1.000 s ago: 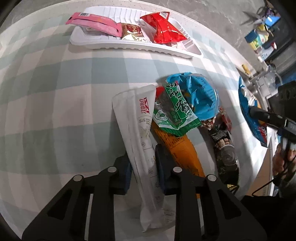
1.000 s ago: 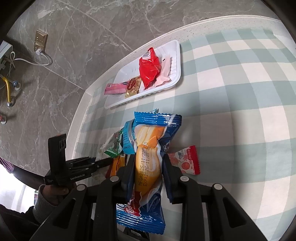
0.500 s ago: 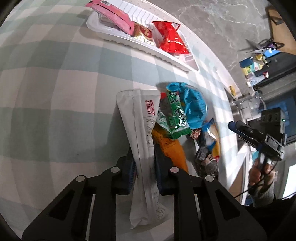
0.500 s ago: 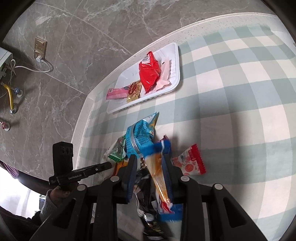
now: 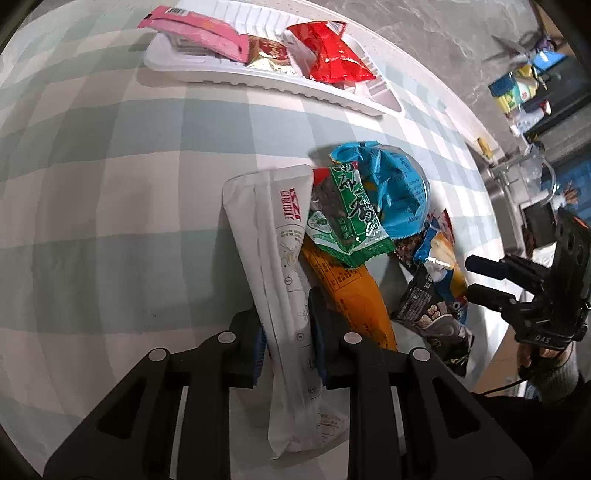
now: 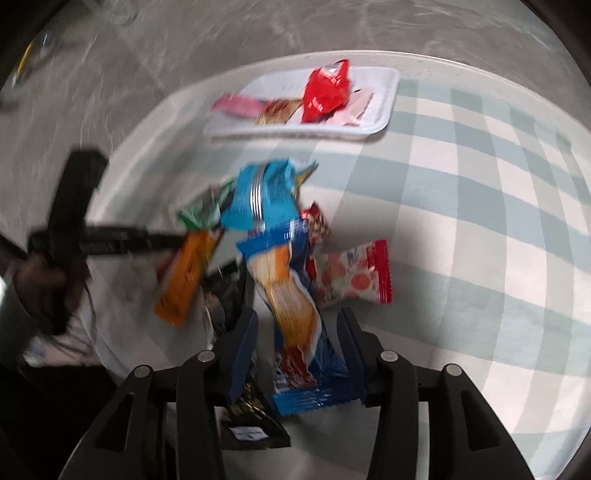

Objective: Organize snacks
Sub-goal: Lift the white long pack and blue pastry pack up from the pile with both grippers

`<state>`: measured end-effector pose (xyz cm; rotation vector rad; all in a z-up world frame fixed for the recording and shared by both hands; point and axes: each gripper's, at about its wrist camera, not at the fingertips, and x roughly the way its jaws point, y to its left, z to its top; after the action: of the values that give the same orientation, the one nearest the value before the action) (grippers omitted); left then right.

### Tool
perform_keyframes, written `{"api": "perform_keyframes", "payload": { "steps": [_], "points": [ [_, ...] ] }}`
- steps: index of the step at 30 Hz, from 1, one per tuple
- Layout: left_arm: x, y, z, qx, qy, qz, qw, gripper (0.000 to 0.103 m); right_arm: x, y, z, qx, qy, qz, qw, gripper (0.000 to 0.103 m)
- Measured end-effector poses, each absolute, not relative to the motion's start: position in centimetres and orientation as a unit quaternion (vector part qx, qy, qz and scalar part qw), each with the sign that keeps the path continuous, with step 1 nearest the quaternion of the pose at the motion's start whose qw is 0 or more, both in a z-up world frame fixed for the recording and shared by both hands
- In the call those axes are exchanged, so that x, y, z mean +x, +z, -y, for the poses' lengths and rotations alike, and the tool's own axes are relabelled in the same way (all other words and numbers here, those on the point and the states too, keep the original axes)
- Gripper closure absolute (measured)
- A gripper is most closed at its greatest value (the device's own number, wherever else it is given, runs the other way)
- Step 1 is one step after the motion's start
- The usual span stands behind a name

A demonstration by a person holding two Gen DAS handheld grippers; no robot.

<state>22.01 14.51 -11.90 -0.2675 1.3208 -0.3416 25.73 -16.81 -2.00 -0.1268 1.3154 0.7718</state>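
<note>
My left gripper (image 5: 288, 328) is shut on a long white packet (image 5: 273, 229), whose far end rests on the checked cloth beside the snack pile. In the right wrist view, which is blurred, my right gripper (image 6: 295, 332) has its jaws opening. A blue-and-orange packet (image 6: 291, 295) lies loose between them on the pile, with a gap to the left pad. The pile also holds a green packet (image 5: 351, 214), a light blue packet (image 5: 395, 188), an orange packet (image 5: 354, 295) and a black packet (image 5: 432, 314). The right gripper (image 5: 487, 280) shows at the pile's right side.
A white tray (image 5: 258, 79) at the table's far edge holds a pink packet (image 5: 199, 33), a gold packet (image 5: 269, 53) and a red packet (image 5: 332, 55). A red-and-white packet (image 6: 354, 277) lies right of the pile. The left gripper (image 6: 173, 240) appears left of it. Clutter stands past the table's right edge.
The right gripper rolled, brought the blue-and-orange packet down onto the pile and spread its jaws. The left gripper kept its grip on the white packet and barely moved.
</note>
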Motion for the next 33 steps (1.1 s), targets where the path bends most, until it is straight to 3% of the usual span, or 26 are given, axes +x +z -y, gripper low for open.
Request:
{"api": "perform_keyframes", "payload": {
  "steps": [6, 8, 10, 14, 21, 25, 26, 28, 29, 31, 33],
  "points": [
    [21.5, -11.5, -12.6, -0.057, -0.160, -0.603, 0.780, 0.073, 24.9, -3.5, 14.8, -0.115, 0.357, -0.591, 0.714, 0.054],
    [21.4, -11.4, -12.2, -0.060, -0.171, -0.600, 0.779, 0.054, 24.5, -4.0, 14.1, -0.134, 0.359, -0.592, 0.709, 0.054],
    [21.2, -11.4, -11.3, -0.051, -0.185, -0.596, 0.780, 0.041, 24.3, -4.4, 13.9, -0.143, 0.359, -0.594, 0.706, 0.054],
    [20.6, -11.5, -9.3, 0.006, -0.191, -0.591, 0.784, 0.025, 24.1, -4.3, 14.0, -0.143, 0.359, -0.589, 0.710, 0.054],
    [20.2, -11.5, -8.9, 0.009, -0.190, -0.584, 0.789, 0.022, 24.3, -4.4, 14.2, -0.122, 0.356, -0.598, 0.708, 0.054],
    [20.4, -11.6, -9.1, 0.017, -0.182, -0.581, 0.793, 0.029, 24.5, -4.4, 14.3, -0.112, 0.356, -0.599, 0.708, 0.054],
    [20.4, -11.6, -9.1, 0.022, -0.178, -0.580, 0.795, 0.034, 24.6, -4.4, 14.4, -0.107, 0.355, -0.601, 0.708, 0.055],
    [20.4, -11.5, -9.6, 0.027, -0.167, -0.575, 0.800, 0.046, 24.7, -4.4, 14.8, -0.106, 0.342, -0.600, 0.716, 0.068],
    [20.4, -11.4, -9.8, 0.029, -0.161, -0.574, 0.803, 0.062, 24.8, -4.4, 15.1, -0.102, 0.339, -0.600, 0.717, 0.071],
    [20.5, -11.3, -11.0, 0.029, -0.138, -0.570, 0.809, 0.083, 25.0, -4.4, 15.6, -0.081, 0.339, -0.604, 0.716, 0.073],
    [20.7, -11.3, -12.1, -0.006, -0.141, -0.572, 0.808, 0.087, 25.0, -4.4, 15.9, -0.071, 0.345, -0.606, 0.713, 0.074]
  ]
}}
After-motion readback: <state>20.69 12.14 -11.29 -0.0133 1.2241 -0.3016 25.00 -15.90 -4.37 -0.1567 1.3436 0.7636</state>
